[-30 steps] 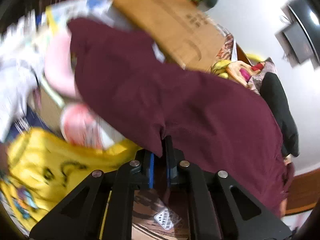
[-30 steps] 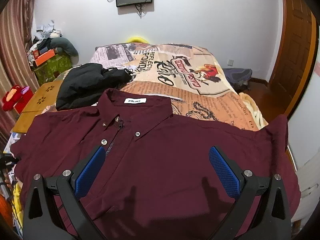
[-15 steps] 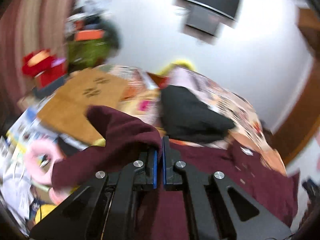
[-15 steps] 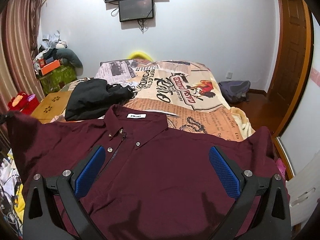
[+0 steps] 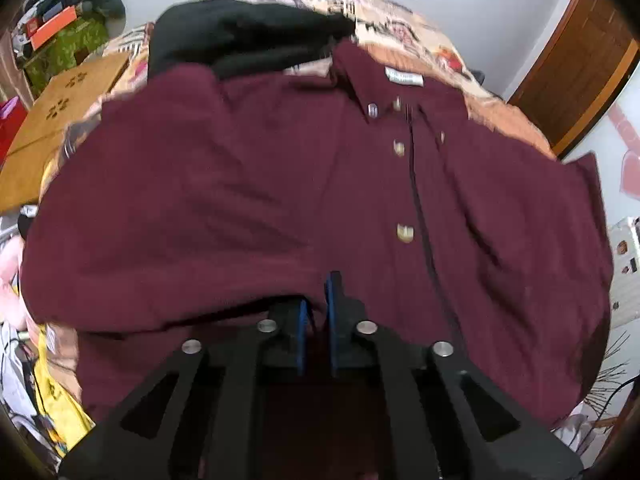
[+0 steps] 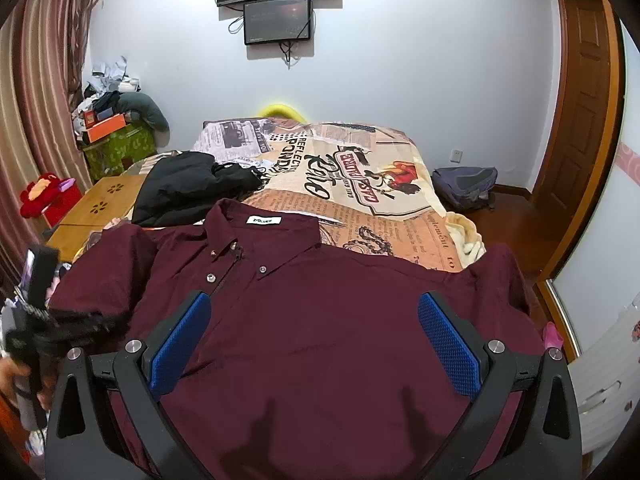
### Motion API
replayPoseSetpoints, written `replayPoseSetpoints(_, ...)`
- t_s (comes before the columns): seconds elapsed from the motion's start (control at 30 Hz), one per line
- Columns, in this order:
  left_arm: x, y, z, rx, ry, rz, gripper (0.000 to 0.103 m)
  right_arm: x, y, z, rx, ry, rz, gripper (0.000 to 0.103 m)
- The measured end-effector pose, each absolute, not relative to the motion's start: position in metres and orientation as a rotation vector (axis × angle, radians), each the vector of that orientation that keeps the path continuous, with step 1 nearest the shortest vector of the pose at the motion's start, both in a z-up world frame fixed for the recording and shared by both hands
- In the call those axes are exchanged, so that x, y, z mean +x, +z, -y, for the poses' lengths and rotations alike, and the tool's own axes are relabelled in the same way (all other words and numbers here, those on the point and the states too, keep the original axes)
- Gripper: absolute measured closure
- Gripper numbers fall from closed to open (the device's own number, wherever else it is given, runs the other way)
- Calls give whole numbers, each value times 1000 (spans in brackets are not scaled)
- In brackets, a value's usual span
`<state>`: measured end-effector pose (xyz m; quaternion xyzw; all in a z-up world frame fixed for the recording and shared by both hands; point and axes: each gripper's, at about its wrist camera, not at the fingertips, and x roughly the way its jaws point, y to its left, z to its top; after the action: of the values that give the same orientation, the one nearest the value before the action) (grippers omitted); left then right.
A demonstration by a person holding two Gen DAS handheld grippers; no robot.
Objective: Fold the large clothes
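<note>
A large maroon button-up shirt (image 6: 328, 320) lies face up on the bed, collar toward the far wall; it also fills the left wrist view (image 5: 248, 184). My left gripper (image 5: 318, 312) is shut on the shirt's left sleeve edge and holds it lifted over the shirt body. It shows blurred at the left edge of the right wrist view (image 6: 44, 320). My right gripper (image 6: 314, 338) is open and empty, hovering above the shirt's lower chest.
A black garment (image 6: 192, 188) lies on the bed beyond the shirt's left shoulder. The bed has a printed newspaper-pattern cover (image 6: 360, 184). A wooden folding table (image 6: 96, 208) and clutter stand left of the bed. A backpack (image 6: 466, 186) lies on the floor at right.
My left gripper has swung up and to the right with the sleeve, carrying it over the shirt body. The right gripper has risen slightly and stayed open.
</note>
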<state>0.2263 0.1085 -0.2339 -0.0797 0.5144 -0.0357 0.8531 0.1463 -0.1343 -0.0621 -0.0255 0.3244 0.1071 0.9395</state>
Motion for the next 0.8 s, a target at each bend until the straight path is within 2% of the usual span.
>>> replayPoseSetpoints(0.1, 217, -230, -108, -199, -83, -1087, 76, 145, -64, 135, -52, 222, -663, 0)
replayPoseSetpoints(0.17, 207, -219, -111, -239, -109, -1075, 57, 146, -65, 134, -52, 224, -665, 0)
replayPoseSetpoints(0.3, 188, -181, -126, -245, -71, -985, 54, 147, -66, 130, -47, 229, -665, 0)
replayPoseSetpoints(0.33, 186, -172, -132, -253, -55, -960, 50, 148, -67, 128, -45, 232, -666, 0)
replayPoseSetpoints(0.4, 176, -154, -153, -281, 2, -891, 36, 147, -68, 127, -44, 236, -667, 0)
replayPoseSetpoints(0.47, 167, -144, -177, -313, 76, -836, 11, 147, -68, 124, -48, 238, -667, 0)
replayPoseSetpoints(0.5, 162, -142, -190, -333, 116, -814, 8, 147, -69, 123, -50, 239, -667, 0)
replayPoseSetpoints(0.6, 155, -150, -231, -420, 219, -812, 7, 150, -72, 118, -54, 246, -676, 0)
replayPoseSetpoints(0.8, 142, -213, -308, -754, 247, -885, 7, 155, -78, 106, -96, 244, -695, 0)
